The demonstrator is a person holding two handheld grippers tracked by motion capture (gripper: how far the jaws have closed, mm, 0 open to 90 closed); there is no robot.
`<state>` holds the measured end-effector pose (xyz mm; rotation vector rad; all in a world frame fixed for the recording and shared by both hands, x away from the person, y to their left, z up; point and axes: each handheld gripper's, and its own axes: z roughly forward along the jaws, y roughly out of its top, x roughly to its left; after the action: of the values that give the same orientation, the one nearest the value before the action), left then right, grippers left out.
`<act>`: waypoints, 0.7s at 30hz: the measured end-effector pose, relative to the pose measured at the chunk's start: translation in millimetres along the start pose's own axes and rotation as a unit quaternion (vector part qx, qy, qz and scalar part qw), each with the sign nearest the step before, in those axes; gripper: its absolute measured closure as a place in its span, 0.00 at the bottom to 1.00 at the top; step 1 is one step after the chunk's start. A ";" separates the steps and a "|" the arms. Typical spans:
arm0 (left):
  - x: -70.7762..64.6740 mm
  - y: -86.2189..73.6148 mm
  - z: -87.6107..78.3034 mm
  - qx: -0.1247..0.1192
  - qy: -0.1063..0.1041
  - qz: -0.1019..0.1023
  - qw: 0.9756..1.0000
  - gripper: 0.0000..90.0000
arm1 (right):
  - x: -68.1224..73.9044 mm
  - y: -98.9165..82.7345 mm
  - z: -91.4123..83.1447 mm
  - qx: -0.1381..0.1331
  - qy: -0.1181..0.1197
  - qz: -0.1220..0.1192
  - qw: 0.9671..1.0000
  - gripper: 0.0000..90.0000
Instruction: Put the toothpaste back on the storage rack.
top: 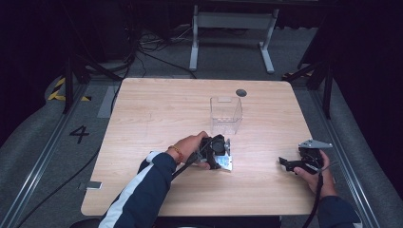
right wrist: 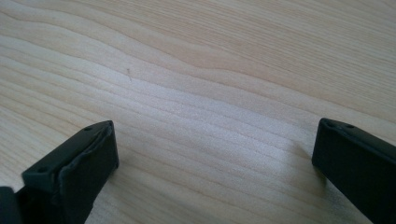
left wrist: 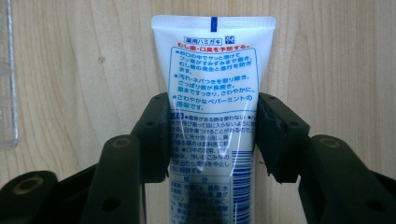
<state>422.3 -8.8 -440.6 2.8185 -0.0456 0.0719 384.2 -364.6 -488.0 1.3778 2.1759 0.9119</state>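
I see a white toothpaste tube (left wrist: 212,116) lying on the table (top: 157,114), near its middle, pinched on both sides by my left gripper (left wrist: 211,135). Its back label carries blue Japanese print with one red line; I can't make out a brand. My right gripper (right wrist: 215,158) sits wide apart, holding nothing, over bare pale wood. A clear plastic box (top: 226,115) stands just beyond the tube. Grey floor, cables and dark curtains surround the table.

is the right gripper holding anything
No, in the right gripper view its jaws stand wide apart over bare wooden table, with nothing between them.
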 end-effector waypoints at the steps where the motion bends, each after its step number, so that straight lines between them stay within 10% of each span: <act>1: -0.7 -0.4 -1.1 0.001 0.001 -0.002 1.000 0.58 | 0.0 0.0 0.0 0.000 0.000 0.000 1.000 0.01; 10: -6.4 -3.1 -10.9 -0.002 0.026 -0.001 1.000 0.64 | 0.1 -0.1 -0.1 0.000 0.001 -0.002 1.000 0.01; 17: -6.4 -21.1 -28.2 -0.062 0.035 -0.026 0.997 0.65 | 0.1 -0.4 -0.3 0.000 0.002 -0.005 1.000 0.01; 21: -9.1 -35.2 -40.6 -0.117 0.045 -0.052 0.991 0.67 | 0.6 -0.6 -0.5 0.000 0.003 -0.003 1.000 0.01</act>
<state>412.8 37.6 -413.8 2.5757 0.1079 0.1583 383.3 -364.4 -488.1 1.3696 2.1819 0.9155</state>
